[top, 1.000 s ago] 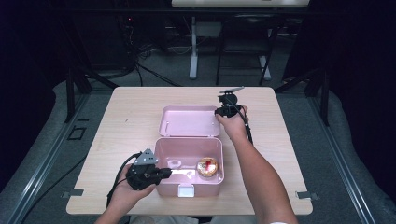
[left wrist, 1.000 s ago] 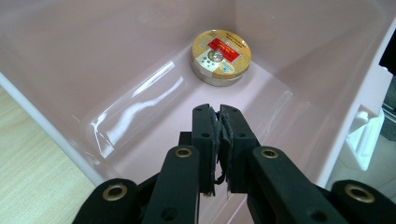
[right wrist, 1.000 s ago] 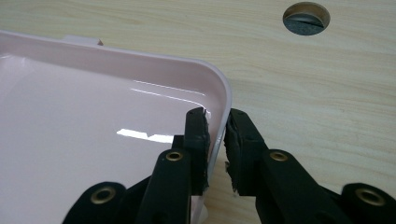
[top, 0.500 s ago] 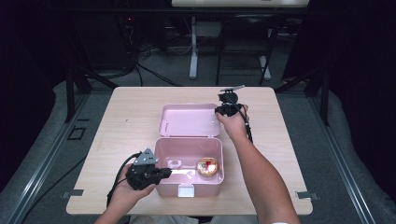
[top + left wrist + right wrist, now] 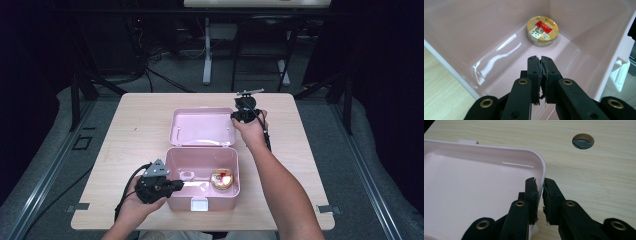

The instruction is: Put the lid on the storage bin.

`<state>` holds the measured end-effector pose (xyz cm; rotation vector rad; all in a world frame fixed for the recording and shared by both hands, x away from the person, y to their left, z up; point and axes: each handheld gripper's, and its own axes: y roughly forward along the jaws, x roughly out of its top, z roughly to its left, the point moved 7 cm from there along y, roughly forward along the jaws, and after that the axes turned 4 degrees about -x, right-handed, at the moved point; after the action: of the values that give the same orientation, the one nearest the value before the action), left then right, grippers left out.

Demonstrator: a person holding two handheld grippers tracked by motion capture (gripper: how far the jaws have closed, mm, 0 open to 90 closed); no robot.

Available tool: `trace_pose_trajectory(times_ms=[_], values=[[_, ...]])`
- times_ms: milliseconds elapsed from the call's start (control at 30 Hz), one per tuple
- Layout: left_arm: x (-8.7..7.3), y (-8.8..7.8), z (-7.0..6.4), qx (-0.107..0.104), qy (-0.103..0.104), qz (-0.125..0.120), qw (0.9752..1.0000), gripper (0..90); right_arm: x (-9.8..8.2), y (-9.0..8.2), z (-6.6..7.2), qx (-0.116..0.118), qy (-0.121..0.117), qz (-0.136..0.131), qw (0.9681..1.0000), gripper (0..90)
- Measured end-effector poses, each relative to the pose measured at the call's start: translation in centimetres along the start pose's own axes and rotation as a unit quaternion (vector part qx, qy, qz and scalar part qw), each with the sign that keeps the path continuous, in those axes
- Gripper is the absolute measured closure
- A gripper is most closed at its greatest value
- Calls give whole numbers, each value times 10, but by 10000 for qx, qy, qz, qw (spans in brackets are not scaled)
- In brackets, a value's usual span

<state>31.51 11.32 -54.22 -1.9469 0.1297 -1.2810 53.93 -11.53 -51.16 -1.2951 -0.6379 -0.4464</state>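
Observation:
A pink box (image 5: 220,202) stands open on the table, its lid (image 5: 202,127) lying flat behind it. A round gold tin (image 5: 221,179) with a red label rests on the box floor at the right. My left gripper (image 5: 181,185) reaches over the box's left wall, and its jaws (image 5: 540,58) are shut pad to pad above the pink floor, pointing at the tin (image 5: 542,30). My right gripper (image 5: 235,116) is at the lid's far right corner. Its jaws (image 5: 540,181) have just been closing and now pinch the lid's rim (image 5: 543,167).
The light wooden table (image 5: 135,130) has bare room left and right of the box. A round cable hole (image 5: 583,141) lies in the tabletop beyond the lid's corner. The box's white latch (image 5: 198,204) faces the person. Dark floor and stands surround the table.

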Motion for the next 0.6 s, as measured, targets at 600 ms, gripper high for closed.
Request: trace_pose_trajectory(times_ms=[600], values=[[0,0,0,10,-28,-13,10000,860,8,-26,5,43,-30,-360,9993,842]])
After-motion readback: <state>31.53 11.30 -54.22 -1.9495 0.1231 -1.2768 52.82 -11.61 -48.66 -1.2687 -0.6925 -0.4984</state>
